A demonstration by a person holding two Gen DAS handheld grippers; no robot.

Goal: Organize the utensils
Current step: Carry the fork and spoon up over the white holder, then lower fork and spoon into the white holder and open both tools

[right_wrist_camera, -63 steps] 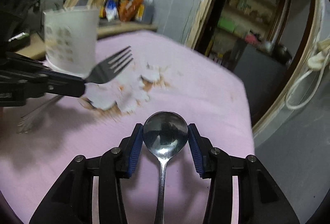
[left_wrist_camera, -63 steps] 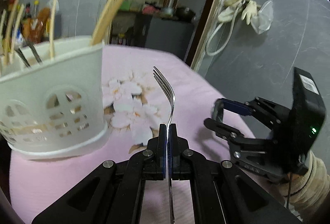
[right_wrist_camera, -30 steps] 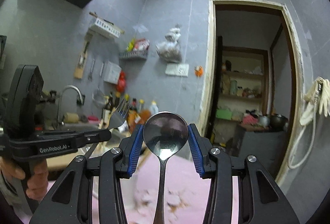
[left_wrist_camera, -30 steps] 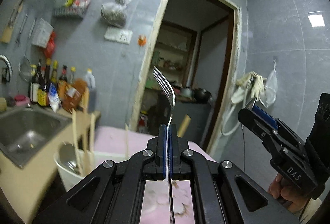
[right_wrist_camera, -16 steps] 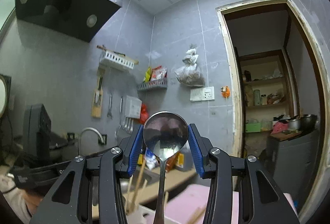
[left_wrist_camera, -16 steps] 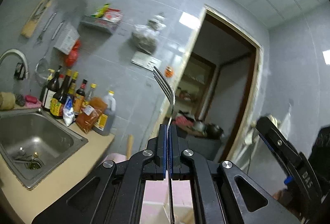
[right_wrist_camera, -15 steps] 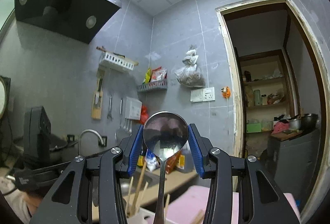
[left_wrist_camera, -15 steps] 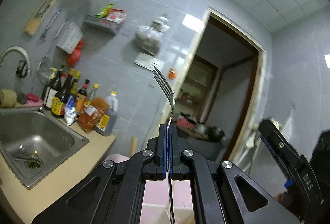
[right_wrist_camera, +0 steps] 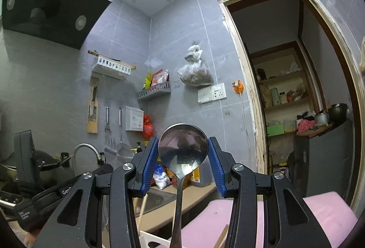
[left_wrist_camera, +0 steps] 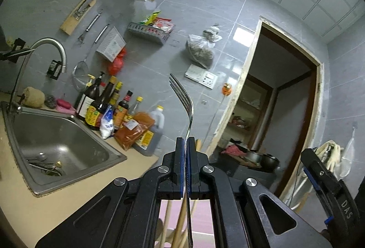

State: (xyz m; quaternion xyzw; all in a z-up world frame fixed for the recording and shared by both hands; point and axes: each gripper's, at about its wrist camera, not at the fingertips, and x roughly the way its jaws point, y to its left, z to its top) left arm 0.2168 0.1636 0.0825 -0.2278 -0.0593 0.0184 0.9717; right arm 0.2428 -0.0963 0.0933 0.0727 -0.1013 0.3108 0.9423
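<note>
My left gripper [left_wrist_camera: 186, 145] is shut on a steel fork [left_wrist_camera: 183, 99] that stands upright with its tines up. Below it, wooden chopsticks [left_wrist_camera: 180, 225] rise from a white holder that is mostly hidden. My right gripper [right_wrist_camera: 182, 156] is shut on a steel spoon [right_wrist_camera: 182, 152], bowl up between the blue pads. The white utensil holder's rim [right_wrist_camera: 152, 240] shows at the bottom of the right wrist view, with a chopstick [right_wrist_camera: 141, 209] sticking out. The right gripper also shows at the right edge of the left wrist view [left_wrist_camera: 328, 188]. Both grippers point upward at the wall.
A steel sink [left_wrist_camera: 57, 147] with a tap [left_wrist_camera: 45, 47] is on the left counter. Sauce bottles [left_wrist_camera: 114, 108] stand against the grey tiled wall. A pink tablecloth [right_wrist_camera: 319, 213] covers the table. A doorway [right_wrist_camera: 296, 111] is at right. A range hood [right_wrist_camera: 50, 10] hangs upper left.
Both grippers have tilted further up since a second ago, and the table and holder have dropped to the bottom of the views. The fork and spoon stay held.
</note>
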